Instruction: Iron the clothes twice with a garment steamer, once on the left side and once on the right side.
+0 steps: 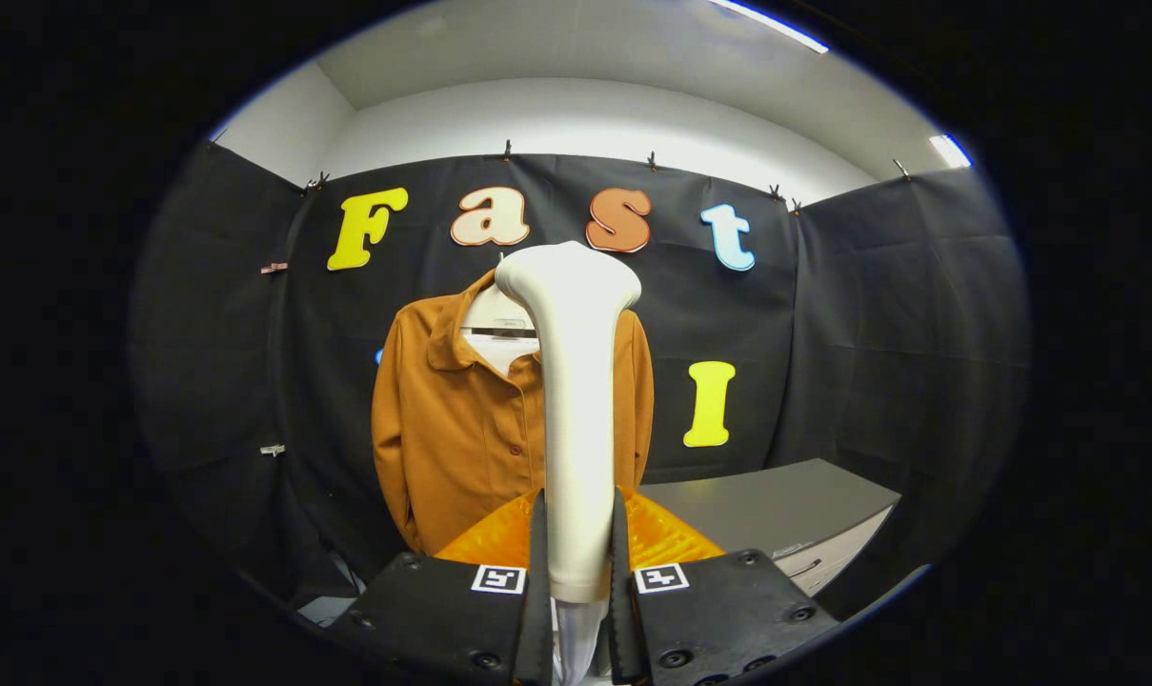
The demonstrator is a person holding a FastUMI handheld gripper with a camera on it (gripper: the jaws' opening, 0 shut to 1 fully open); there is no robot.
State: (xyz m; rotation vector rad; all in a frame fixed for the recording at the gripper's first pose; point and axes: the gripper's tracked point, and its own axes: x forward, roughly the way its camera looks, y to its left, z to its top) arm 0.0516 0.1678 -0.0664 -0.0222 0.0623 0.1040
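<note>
One claw (576, 562), its two fingers (539, 553) clamped on either side of the handle of one white steamer (576, 381), which stands upright between them. The steamer's head rises in front of one brown shirt (452, 419), hung on one hanger (497, 324) against the booth wall beyond the fingers. One grey worktop (776, 505) lies to the right, near the shirt.

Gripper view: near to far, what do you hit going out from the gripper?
Gripper, shut on the handle of the white garment steamer → steamer head rising beyond the fingers → brown shirt hanging behind it → black cloth wall. The grey cabinet sits off to the side.
</note>
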